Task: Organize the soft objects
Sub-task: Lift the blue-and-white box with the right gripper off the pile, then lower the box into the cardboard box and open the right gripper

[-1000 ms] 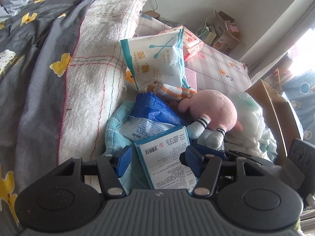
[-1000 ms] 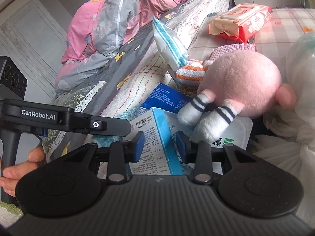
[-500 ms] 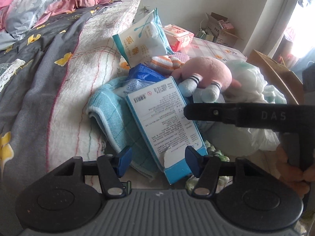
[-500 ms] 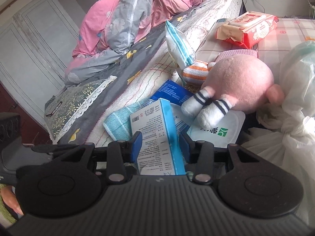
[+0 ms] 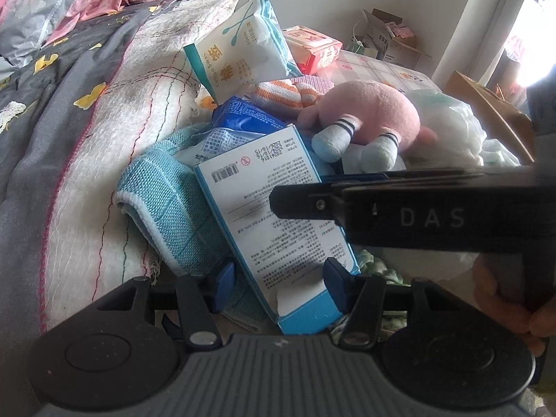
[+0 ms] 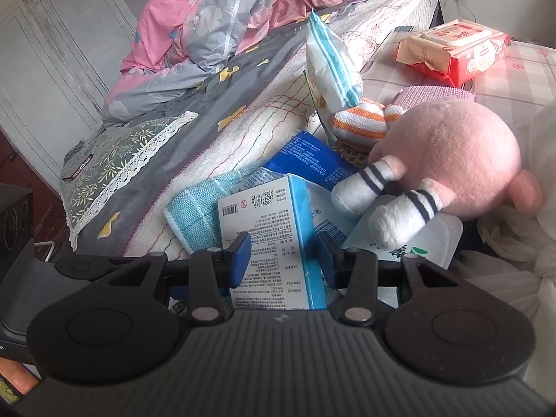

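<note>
Cataloguing the pile beside the bed, left to right:

Bedding: grey quilt [image 5: 52, 111] with yellow motifs, over a white stitched blanket [image 5: 114, 160].

Towel: teal woven towel [image 5: 166, 208], folded, under the box's left edge.

Box: blue-and-white carton [image 5: 274, 222], printed panel up, leaning on the pile (barcode and a date reading 2024/10/15 legible; the rest too small).

Left gripper [image 5: 278, 285]: jaws closing either side of the carton's lower end; pads not yet pressing on it.

Right gripper [image 6: 283, 260]: clamped across the carton further up; its arm is marked "DAS".

Cotton swab bag [image 5: 239, 45]: upright, printed "Cotton Swab".

Plush: pink plush toy [image 5: 375, 118], striped feet towards the carton.

Wipes: red pack [image 5: 312, 47], on the checked surface behind.

Risk: carton could crumple or twist between two grips, dragging the towel; plush may roll off.
</note>
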`<state>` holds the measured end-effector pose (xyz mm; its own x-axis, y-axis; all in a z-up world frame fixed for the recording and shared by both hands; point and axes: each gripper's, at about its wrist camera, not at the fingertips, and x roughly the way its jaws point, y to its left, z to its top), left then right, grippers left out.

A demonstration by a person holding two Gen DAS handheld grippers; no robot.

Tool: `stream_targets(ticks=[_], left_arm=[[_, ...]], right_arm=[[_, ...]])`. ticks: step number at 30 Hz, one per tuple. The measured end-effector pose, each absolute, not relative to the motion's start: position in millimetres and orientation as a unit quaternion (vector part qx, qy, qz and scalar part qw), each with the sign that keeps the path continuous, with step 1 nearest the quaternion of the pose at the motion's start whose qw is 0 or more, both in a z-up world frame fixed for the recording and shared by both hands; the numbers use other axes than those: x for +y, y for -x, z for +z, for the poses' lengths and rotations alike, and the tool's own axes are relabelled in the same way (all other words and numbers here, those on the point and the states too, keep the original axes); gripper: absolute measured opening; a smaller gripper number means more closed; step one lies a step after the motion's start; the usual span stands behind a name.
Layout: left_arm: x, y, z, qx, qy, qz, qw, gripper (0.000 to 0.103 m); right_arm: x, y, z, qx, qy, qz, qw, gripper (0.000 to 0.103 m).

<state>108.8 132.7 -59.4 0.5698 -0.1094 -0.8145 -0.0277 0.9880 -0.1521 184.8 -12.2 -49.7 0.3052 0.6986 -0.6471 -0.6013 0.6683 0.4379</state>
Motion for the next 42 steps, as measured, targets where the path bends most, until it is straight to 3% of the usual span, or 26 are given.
stream_targets(ticks=[8,17,28,36,42], left_arm=[[125,-100,-41,0.441,0.056,-0.008,0.896,0.054],[102,-82,17,0.377,0.036,-0.008,0.926,0.054],[-4,-120,75,0.307,-0.014,-0.112,0.945,0.054],[-117,-198,78,0.327,-0.025,-0.221,0.919,0.054],[-177,-272,40,0.402,-0.017,-0.253,0.88,0.054]], right_arm=[[-15,-179,-42,0.422,-0.068,0.396,0.812,0.037],[-43,-155,14,0.356,-0.084,0.397,0.842,0.037],[-159,-147,87,0.268,-0.119,0.312,0.903,0.037],[-293,-179,109,0.256,-0.15,0.204,0.933,0.037],[-382,-234,85,0.318,-0.198,0.155,0.914,0.037]])
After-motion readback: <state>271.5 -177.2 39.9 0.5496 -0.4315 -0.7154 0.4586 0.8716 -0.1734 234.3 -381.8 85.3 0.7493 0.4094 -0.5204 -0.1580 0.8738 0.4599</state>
